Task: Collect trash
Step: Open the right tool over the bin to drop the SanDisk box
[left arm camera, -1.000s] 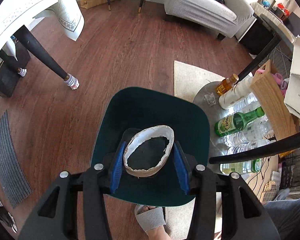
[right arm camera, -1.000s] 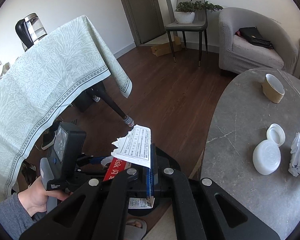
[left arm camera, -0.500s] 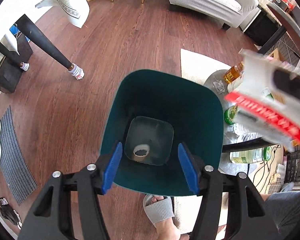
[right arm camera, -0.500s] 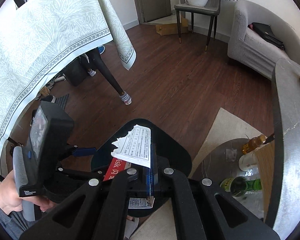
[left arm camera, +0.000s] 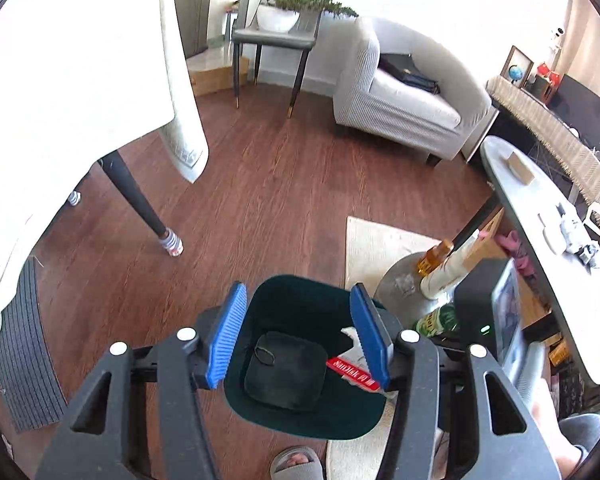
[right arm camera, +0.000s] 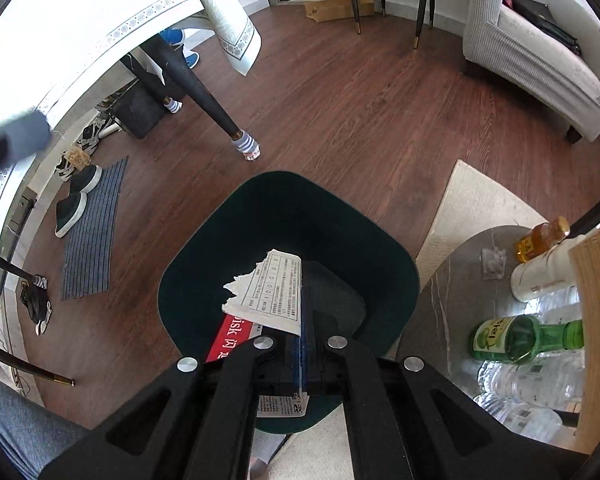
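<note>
Bright daylight everywhere, pouring in from the upper left. Totally blown-out tablecloth [left arm camera: 72, 80] in the left wrist view, pure white with no pattern left. Heavy fisheye bending plus black vignette at the corners. Dark, detail-swallowing inside of the green bin [right arm camera: 288, 240]. Motion-smeared grey blob at the right view's left edge; mostly sharp otherwise.

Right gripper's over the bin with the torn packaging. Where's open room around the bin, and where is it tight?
Open: the wood floor beyond the bin, between the table leg and the sofa; also the rug strip. Tight: the low round table right of the bin, packed with bottles. Shoes and mat crowd the left.
</note>
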### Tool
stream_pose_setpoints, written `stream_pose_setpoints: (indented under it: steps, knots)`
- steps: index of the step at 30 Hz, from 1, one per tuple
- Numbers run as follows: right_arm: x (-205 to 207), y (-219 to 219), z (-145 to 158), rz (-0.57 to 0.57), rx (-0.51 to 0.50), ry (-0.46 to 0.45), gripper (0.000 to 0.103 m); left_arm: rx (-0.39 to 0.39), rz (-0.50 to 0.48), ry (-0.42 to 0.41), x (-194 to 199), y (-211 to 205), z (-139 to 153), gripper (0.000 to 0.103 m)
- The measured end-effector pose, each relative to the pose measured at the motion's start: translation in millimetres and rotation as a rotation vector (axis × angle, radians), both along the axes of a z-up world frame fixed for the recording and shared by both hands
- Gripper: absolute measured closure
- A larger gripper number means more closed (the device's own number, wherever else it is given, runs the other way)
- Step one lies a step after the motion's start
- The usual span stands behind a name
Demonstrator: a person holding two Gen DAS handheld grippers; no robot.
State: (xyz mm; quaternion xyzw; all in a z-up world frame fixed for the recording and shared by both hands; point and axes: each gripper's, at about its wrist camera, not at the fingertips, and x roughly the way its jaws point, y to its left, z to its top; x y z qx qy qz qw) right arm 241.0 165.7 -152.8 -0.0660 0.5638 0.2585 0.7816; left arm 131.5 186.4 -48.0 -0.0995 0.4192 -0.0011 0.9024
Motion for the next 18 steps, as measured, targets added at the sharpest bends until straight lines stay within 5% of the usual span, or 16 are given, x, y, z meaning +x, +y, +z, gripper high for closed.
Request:
stream_pose_setpoints:
  steps: [12, 13, 15, 16, 18]
  knots:
    - [-7.2, 8.4, -36.9, 0.030, -0.040, 0.069, 0.102, -0.054, -0.042, -0.186, 1.5, -46.6, 76.2, 0.068]
    - [-7.0, 8.4, -39.9, 0.035, -0.039, 0.077, 0.098, -0.059, -0.046, -0.196, 0.1, -50.3, 79.4, 0.068]
    - [-7.1, 8.5, -43.5, 0.044, -0.049, 0.075, 0.071, -0.063, -0.054, -0.209, -0.8, -57.5, 84.9, 0.068]
    - [-8.5, 8.8, -43.6, 0.046, -0.057, 0.066, 0.049, -0.062, -0.058, -0.216, -0.5, -59.8, 86.5, 0.068]
    - [-12.7, 9.8, -43.6, 0.063, -0.062, 0.061, 0.042, -0.056, -0.063, -0.228, -4.3, -62.6, 89.8, 0.068]
